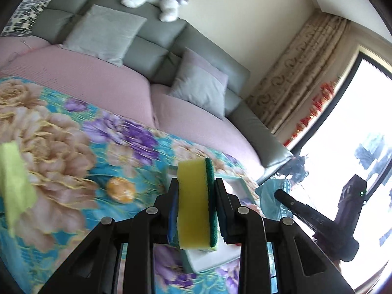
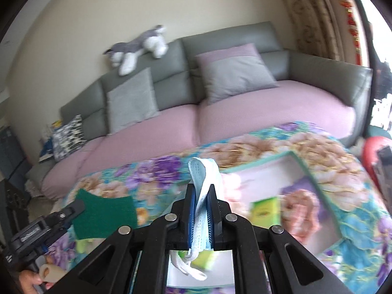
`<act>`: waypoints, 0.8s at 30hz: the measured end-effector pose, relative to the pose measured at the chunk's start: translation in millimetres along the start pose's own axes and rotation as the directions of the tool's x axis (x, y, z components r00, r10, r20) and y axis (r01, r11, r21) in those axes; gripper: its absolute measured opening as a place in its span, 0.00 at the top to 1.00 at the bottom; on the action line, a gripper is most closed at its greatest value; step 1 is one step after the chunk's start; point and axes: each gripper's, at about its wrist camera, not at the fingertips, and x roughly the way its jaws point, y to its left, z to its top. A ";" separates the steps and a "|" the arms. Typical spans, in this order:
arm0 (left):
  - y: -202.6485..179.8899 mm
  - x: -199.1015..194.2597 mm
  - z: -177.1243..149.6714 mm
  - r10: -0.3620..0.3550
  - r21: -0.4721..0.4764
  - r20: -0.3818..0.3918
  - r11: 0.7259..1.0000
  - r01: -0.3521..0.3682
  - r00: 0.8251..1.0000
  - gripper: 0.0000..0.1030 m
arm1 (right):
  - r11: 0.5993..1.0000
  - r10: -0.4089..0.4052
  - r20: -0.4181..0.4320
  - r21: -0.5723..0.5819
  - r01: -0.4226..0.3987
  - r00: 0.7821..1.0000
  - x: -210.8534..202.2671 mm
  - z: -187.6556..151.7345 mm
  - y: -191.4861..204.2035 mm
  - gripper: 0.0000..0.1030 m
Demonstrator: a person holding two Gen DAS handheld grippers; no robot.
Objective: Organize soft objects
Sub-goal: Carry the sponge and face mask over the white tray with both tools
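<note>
Sponge [image 1: 196, 203], yellow with a green scouring face, sits dead centre of the left wrist view, pinched upright between the left gripper [image 1: 196, 191] pads above the floral cloth [image 1: 73, 134]. A yellow-green cloth [image 1: 14, 183] blurs at the left edge. Over to the right wrist view: the right gripper [image 2: 201, 196] is clamped tight on a light-blue face mask [image 2: 204, 178], bottom centre, with a teal-rimmed box [image 2: 316, 178] just right.

left claw [image 1: 196, 183]: black plastic linkage arms, round silver rivets, blue pads | right claw [image 2: 201, 191]: same black build, silver rivets, ribbed blue pads
</note>
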 end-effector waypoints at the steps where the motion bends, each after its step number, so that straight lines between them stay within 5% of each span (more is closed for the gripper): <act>1: -4.7 5.4 -1.2 -0.017 0.002 -0.006 1.000 0.017 1.000 0.72 | 1.000 -0.016 0.002 0.004 0.016 1.000 -1.3 1.5 -6.9 0.91; 15: -50.1 105.3 -27.0 -0.125 0.029 -0.150 0.991 0.131 0.981 0.72 | 0.991 -0.124 -0.026 0.050 0.126 0.992 36.6 7.9 -78.8 0.91; 24: -48.0 146.1 -41.2 -0.015 0.060 -0.205 0.998 0.028 0.979 0.72 | 0.990 -0.133 -0.077 0.035 0.136 0.988 80.4 0.6 -89.4 0.91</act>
